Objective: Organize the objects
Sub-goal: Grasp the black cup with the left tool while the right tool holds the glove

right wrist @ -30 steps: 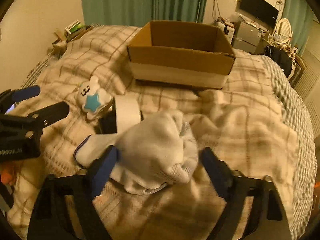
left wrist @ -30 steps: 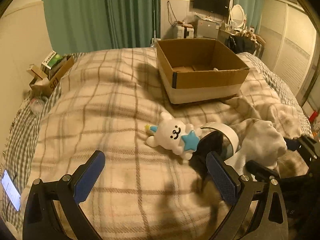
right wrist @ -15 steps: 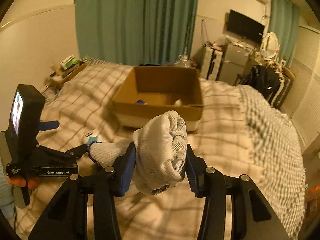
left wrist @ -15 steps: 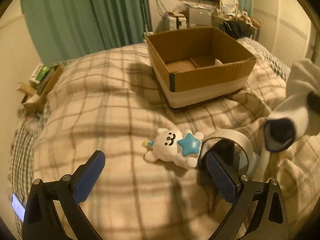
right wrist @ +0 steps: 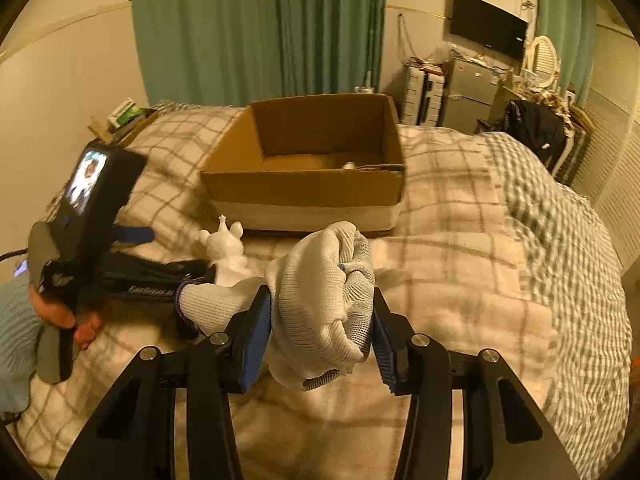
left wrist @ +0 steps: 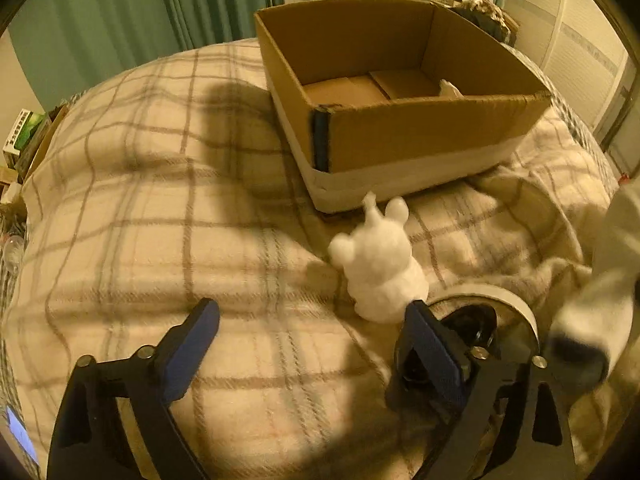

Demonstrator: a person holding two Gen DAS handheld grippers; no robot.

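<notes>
My right gripper is shut on a bundled white sock and holds it above the plaid blanket, short of the open cardboard box. The sock's cuff shows blurred at the right of the left wrist view. My left gripper is open and empty, low over the blanket. A white bear toy stands with its back to me, just beyond the right finger; it also shows in the right wrist view. A roll of white tape lies right of that finger. The box holds a small white item.
The plaid blanket covers the bed. Green curtains hang behind. A box of clutter sits at the bed's far left. A fridge, TV and bag stand at the far right.
My right gripper has closed on the sock and lifted it off the bed toward the box. My left gripper has moved forward toward the box; the bear now shows its back, standing upright.
</notes>
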